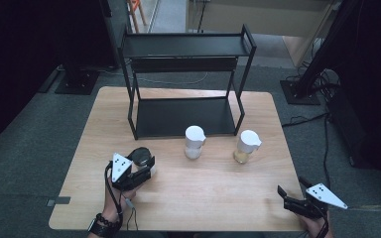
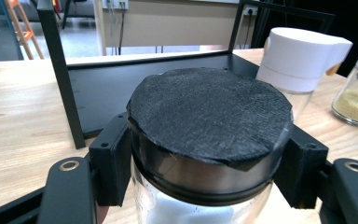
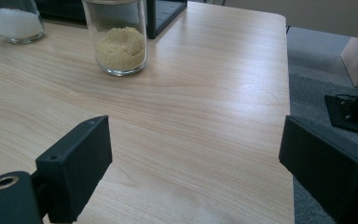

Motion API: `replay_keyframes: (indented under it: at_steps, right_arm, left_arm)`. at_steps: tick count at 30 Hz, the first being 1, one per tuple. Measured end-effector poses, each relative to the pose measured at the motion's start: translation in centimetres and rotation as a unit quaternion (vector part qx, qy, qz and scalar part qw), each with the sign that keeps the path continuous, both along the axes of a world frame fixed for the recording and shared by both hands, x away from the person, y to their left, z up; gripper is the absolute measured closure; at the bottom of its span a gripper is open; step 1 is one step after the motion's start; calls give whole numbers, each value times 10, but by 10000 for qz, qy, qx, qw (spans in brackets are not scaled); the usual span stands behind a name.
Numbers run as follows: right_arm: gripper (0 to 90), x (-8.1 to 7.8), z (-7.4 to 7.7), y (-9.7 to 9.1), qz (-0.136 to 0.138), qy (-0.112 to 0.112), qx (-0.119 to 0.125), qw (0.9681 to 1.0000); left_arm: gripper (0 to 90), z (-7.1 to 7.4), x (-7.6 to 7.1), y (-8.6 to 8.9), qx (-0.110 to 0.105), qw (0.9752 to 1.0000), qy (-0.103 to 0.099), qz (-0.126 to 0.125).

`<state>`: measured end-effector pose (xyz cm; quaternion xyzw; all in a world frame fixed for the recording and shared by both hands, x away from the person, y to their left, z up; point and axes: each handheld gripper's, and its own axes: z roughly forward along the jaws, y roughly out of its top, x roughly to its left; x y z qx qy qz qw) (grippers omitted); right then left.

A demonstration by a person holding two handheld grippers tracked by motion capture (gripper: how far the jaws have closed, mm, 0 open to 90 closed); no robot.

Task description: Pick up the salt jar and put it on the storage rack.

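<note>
Black-lidded glass jar (image 2: 205,140) sits clamped between the left gripper's (image 1: 138,171) jaws, gripped just under its lid, the black rack (image 1: 183,116) ahead of it. Beyond, to that gripper's right, stand two white-capped jars (image 1: 195,142). Far right, the right gripper (image 3: 193,163) hangs empty, jaws wide. Risk: smooth glass could slip if the squeeze eases or the jar tilts.
</note>
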<state>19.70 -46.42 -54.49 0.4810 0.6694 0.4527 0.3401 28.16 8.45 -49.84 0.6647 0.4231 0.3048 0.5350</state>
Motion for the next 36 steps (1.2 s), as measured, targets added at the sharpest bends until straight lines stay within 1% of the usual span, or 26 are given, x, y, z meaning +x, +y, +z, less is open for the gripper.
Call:
replay_keyframes:
  at_steps: [2,6,9,15,22,33,36]
  right_arm:
    - [91,0,0,0,-1,0,-5,10000]
    - [91,0,0,0,-10,-5,8,10000]
    - [91,0,0,0,-15,-1,15,10000]
    - [91,0,0,0,-7,-6,14,10000]
    - [91,0,0,0,-8,-6,26,10000]
    - [91,0,0,0,-8,-4,28,10000]
    - [91,0,0,0,2,-9,21,10000]
  left_arm:
    - [320,1,2,-1,-34,10000,13,36]
    - [321,2,7,-5,-30,9999,13,114]
    - [321,2,10,-7,-40,9999,16,126]
    - [321,5,18,-14,-9,9998,-29,204]
    - [322,6,26,-19,21,9997,-39,239]
    - [324,5,39,-25,5,9994,8,336]
    - [325,4,43,-27,-29,9993,24,359]
